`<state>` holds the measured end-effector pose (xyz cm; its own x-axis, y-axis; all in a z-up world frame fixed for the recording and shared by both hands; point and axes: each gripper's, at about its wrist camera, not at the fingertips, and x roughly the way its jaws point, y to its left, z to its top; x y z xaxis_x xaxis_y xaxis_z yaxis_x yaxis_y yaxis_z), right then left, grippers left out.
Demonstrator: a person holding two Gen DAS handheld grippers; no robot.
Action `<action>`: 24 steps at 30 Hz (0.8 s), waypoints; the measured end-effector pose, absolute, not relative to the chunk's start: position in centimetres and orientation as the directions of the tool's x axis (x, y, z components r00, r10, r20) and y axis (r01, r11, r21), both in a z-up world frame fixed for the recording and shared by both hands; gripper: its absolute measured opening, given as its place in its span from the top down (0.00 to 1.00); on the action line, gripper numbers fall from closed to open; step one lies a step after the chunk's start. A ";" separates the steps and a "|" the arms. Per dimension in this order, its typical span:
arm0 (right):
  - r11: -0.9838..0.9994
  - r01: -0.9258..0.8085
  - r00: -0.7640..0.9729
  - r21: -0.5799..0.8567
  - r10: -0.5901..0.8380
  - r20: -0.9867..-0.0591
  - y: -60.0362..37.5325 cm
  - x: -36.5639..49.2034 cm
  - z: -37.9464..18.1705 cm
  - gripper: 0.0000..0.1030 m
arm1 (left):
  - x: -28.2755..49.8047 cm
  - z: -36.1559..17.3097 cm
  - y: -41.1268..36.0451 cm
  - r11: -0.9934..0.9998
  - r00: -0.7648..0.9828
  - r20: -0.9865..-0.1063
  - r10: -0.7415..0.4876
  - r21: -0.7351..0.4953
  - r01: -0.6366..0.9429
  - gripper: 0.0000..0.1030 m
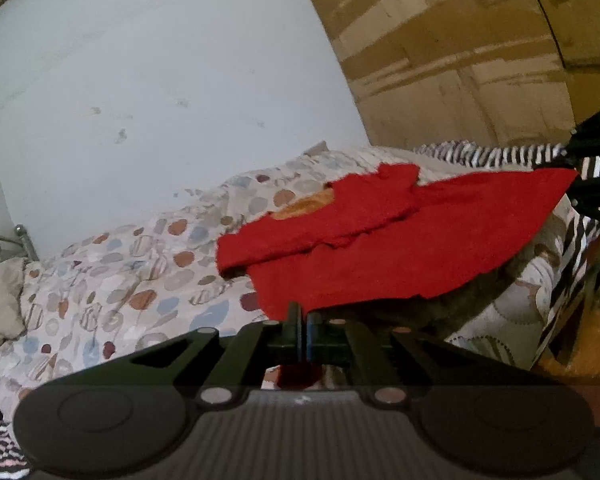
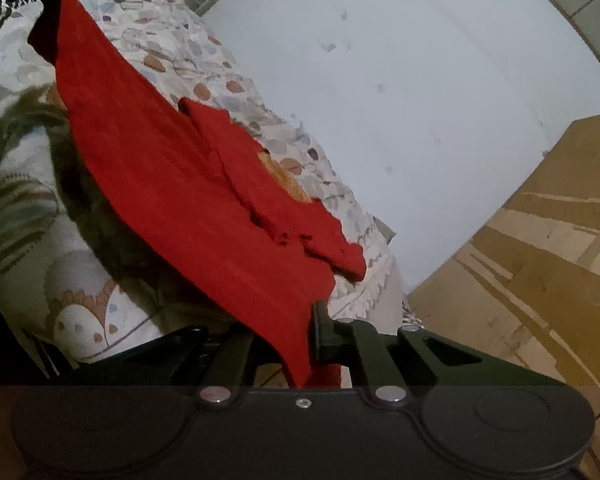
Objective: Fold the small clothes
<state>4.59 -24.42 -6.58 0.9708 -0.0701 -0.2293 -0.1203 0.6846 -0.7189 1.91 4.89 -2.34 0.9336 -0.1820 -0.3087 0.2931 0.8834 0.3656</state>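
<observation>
over the bed [image 1: 112, 264], you hold the red garment [image 1: 380, 248] stretched between both grippers, the left gripper [image 1: 303, 320] and the right gripper [image 2: 314, 336], each with fingers clamped on a corner. next, carry that edge across evenly and lay it down. the right gripper's left finger hides behind cloth, and the orange patch is probably a print.

The red garment [image 2: 204, 200] hides the right gripper's [image 2: 306, 344] left finger; the striped cloth [image 1: 500, 156] is cut off at the picture's edge.
</observation>
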 end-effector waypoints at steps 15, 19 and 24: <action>0.708 -0.151 0.965 -0.690 -0.047 -0.259 -23.7 2.6 -3.9 0.97 | 1.8 -1.5 7.4 0.910 0.929 -0.318 -0.190 0.299 0.288 1.00; 0.724 -0.168 0.961 -0.669 -0.030 -0.275 -23.9 3.1 -2.6 0.96 | 2.4 -1.3 7.5 0.912 0.925 -0.328 -0.194 0.286 0.292 1.00; 0.701 -0.237 0.941 -0.673 -0.006 -0.338 -24.4 3.6 -2.7 0.96 | 2.8 -2.5 7.6 0.887 0.889 -0.402 -0.220 0.298 0.354 1.00</action>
<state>3.59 -24.37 -2.75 0.9413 -0.0064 -0.3376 -0.2366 0.7009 -0.6728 2.80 7.62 -2.52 0.8888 -0.2196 -0.4022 0.3539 0.8866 0.2980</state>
